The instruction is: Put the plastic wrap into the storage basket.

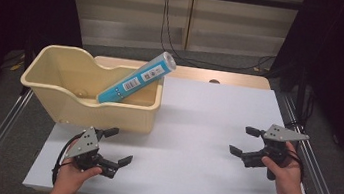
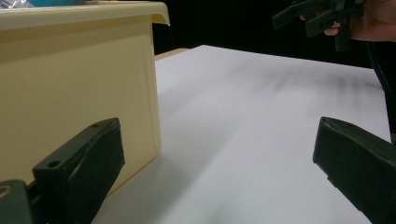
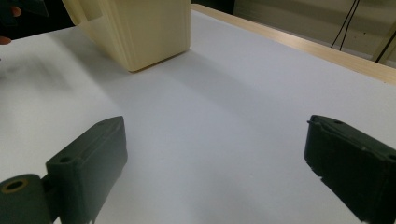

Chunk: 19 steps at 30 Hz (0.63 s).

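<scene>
A cream plastic bin (image 1: 49,92) stands at the table's left. A blue and white tube (image 1: 137,78) leans inside it, its capped end sticking out over the right rim. My left gripper (image 1: 118,146) is open just in front of the bin, jaws wide apart with nothing between them. In the left gripper view the bin's wall (image 2: 74,93) is close on the left. My right gripper (image 1: 244,140) is open near the table's right edge, also with nothing in it. The bin's corner (image 3: 140,32) sits far off in the right gripper view.
The white tabletop (image 1: 205,131) spreads between the two grippers. A wooden strip (image 1: 198,74) runs along its far edge. Metal rails (image 1: 320,182) flank both sides, and cables (image 1: 177,42) hang at the back wall.
</scene>
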### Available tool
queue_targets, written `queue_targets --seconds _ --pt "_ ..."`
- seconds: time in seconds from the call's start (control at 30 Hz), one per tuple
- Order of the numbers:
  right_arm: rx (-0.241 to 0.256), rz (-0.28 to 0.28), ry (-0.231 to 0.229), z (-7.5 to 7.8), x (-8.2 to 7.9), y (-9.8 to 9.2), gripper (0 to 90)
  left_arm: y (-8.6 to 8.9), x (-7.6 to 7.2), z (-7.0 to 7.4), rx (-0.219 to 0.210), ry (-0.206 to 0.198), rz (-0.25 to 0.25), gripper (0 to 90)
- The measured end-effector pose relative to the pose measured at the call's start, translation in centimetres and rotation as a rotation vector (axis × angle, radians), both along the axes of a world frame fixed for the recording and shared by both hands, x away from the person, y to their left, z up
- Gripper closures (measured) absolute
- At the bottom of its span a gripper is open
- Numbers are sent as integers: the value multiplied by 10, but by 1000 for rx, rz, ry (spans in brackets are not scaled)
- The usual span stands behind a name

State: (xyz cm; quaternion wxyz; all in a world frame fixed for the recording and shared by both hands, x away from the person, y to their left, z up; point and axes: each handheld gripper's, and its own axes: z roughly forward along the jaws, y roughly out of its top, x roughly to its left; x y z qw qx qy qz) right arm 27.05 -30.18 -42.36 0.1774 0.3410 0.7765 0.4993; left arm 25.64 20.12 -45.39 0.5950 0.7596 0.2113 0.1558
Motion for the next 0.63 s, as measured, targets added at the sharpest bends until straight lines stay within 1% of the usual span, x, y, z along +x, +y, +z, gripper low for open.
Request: queue_targets --seconds 0.17,0.2,0.3,0.33,0.4,0.63 --pt "21 -14 -3 -7 -5 -4 57 1 0 0 1 -3 1 18" --pt "23 -18 -2 -8 -6 -5 57 0 0 0 -5 -1 2 18" --pt "33 -22 -13 -10 -8 -7 56 1 0 1 -7 -3 2 18" --pt "38 -27 -23 -11 -9 -7 56 1 0 1 -8 -2 3 18" --pt "52 -26 -25 -11 -10 -8 56 1 1 1 -8 -2 3 18" --pt "52 -30 -16 -16 -12 -9 56 -1 3 1 -11 -5 5 18"
